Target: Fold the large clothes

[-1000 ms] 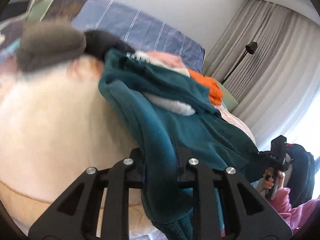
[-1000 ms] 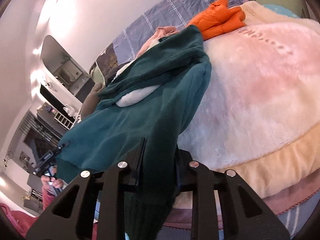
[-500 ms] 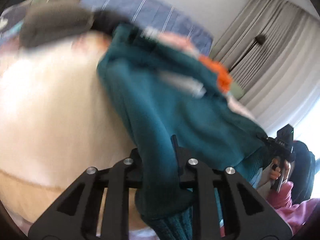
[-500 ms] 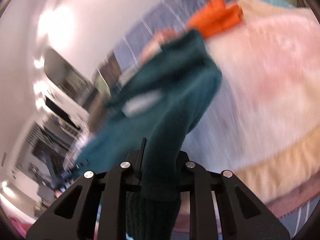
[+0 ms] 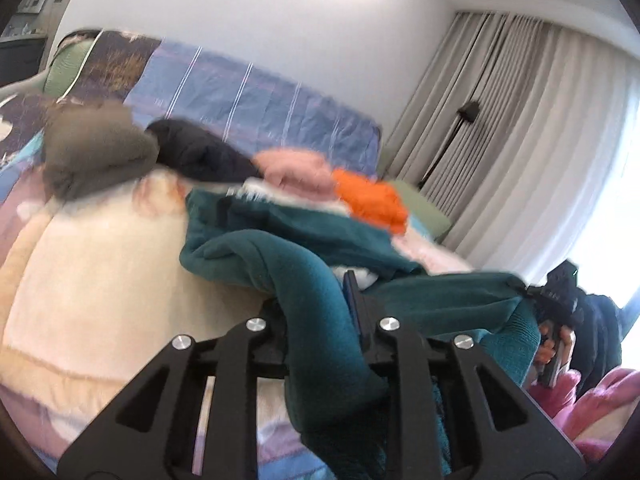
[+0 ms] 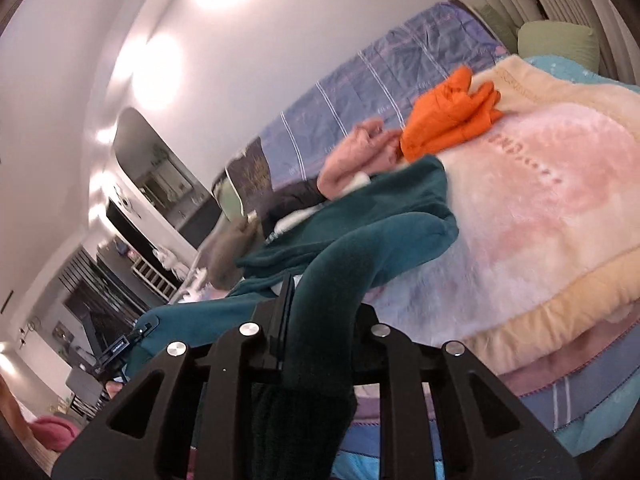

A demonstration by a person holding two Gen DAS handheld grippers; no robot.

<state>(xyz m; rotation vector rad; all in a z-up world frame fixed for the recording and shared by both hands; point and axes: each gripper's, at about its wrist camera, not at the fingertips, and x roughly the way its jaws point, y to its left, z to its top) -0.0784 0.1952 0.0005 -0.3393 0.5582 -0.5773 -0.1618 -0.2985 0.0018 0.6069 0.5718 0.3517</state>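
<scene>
A large teal fleece garment [image 5: 304, 240] lies crumpled on a cream and pink plush blanket [image 5: 100, 264] on the bed. My left gripper [image 5: 316, 312] is shut on one teal sleeve near its ribbed cuff. My right gripper [image 6: 320, 312] is shut on the other teal sleeve [image 6: 360, 256], which runs back to the garment body [image 6: 392, 192]. The right gripper also shows in the left wrist view [image 5: 556, 296], at the right, with teal cloth stretched to it. Both sleeves hang out over the near bed edge.
Behind the teal garment lie an orange garment [image 5: 372, 200], a pink one [image 5: 296, 168], a black one [image 5: 200, 152] and a grey-brown one [image 5: 92, 152]. A blue striped cover [image 5: 256, 96] stands at the bed's far side. Curtains [image 5: 520, 128] and a floor lamp stand at the right.
Both grippers have pulled back and down from the bed with the sleeves, drawing the teal garment toward the near edge. The views now sit lower, nearly level with the blanket.
</scene>
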